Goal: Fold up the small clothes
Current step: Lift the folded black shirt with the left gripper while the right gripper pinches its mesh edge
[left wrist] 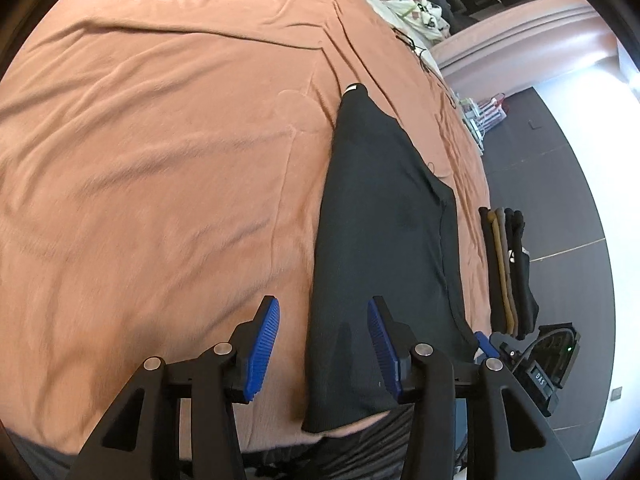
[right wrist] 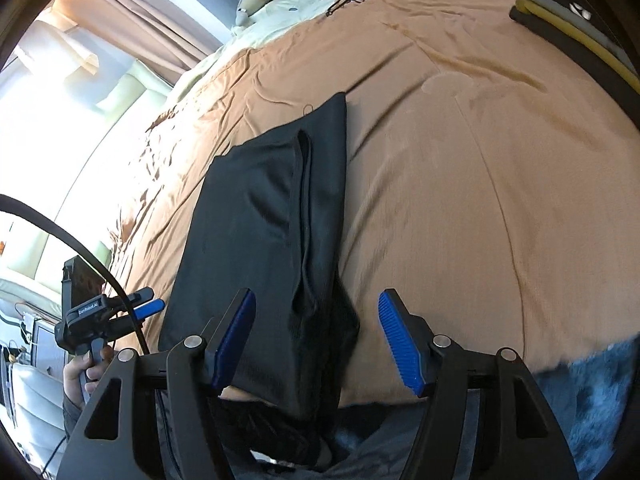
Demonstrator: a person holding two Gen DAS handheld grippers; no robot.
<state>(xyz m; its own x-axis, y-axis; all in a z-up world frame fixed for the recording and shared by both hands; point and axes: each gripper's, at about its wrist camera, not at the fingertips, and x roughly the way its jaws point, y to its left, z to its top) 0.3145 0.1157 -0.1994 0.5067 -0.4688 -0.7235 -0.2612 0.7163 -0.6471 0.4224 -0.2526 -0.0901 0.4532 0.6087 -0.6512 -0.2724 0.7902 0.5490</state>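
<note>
The near hem of the dark folded garment (right wrist: 264, 240) is being straddled by the right hand-held gripper (right wrist: 316, 332), wide open and empty, its long axis running straight away across the bed (right wrist: 460, 200), while the left hand-held gripper (left wrist: 324, 340), likewise open and empty, is hovering beside its opposite edge.

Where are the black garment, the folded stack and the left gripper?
black garment (left wrist: 380, 216): left wrist view, middle of cloth
folded stack (left wrist: 510, 272): left wrist view, stacked edges
left gripper (left wrist: 322, 344): left wrist view, between fingertips
</note>
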